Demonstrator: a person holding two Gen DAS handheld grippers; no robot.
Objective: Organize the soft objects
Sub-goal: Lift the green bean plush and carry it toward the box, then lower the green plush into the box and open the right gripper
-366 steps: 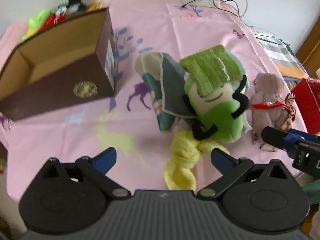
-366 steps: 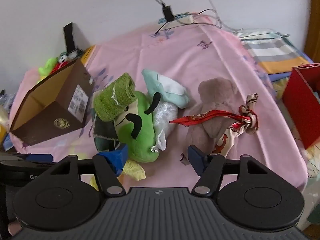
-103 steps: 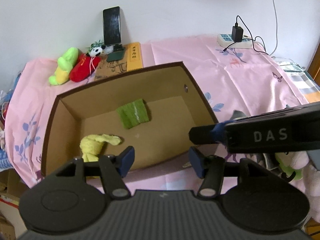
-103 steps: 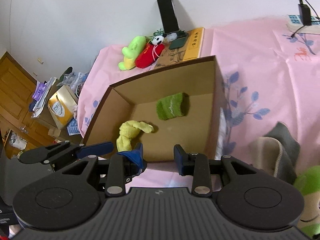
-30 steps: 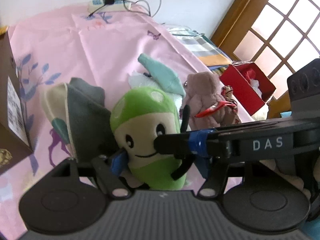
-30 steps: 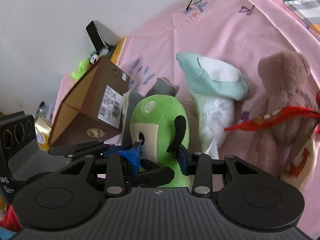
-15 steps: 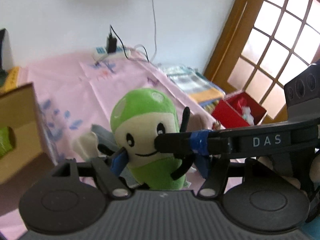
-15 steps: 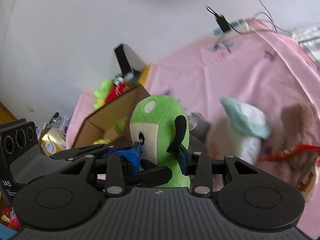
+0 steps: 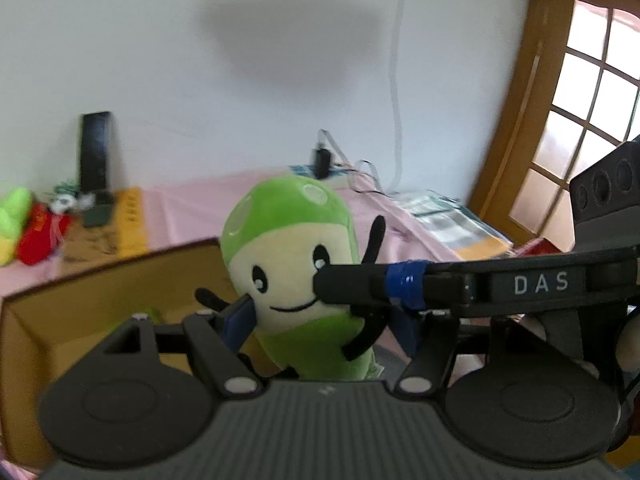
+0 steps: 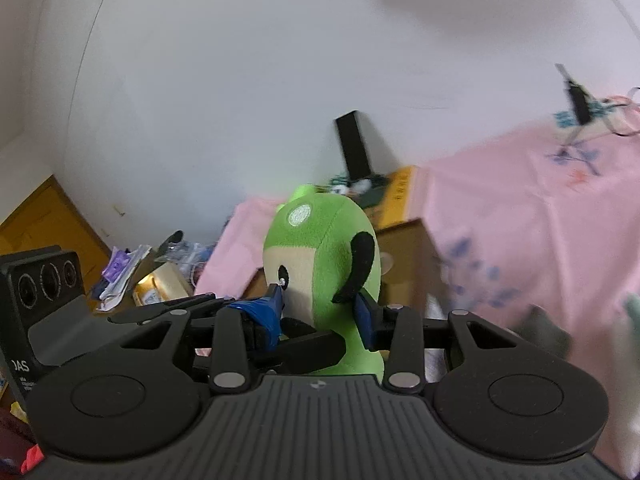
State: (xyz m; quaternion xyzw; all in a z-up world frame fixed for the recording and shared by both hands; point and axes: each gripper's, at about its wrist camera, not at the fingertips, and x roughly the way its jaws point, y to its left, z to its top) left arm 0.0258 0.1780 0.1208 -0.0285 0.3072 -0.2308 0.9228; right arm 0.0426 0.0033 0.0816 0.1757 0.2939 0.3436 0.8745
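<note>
We hold the green plush toy [image 9: 288, 236] up off the pink bedspread [image 10: 520, 208] with both tools at once. Our left gripper [image 9: 320, 320] is closed on its lower body, one blue pad [image 9: 240, 316] pressed into the cream face at about eight o'clock of the smile, the other pad hidden behind our right gripper's [image 10: 318, 312] finger, which crosses in from three o'clock. In the right wrist view that gripper pinches the toy's sides, its jaws narrow, a blue pad at nine o'clock by the eye and one at three o'clock under the black arm. The open cardboard box [image 9: 100, 292] lies behind the toy, at nine o'clock of it in the left view.
</note>
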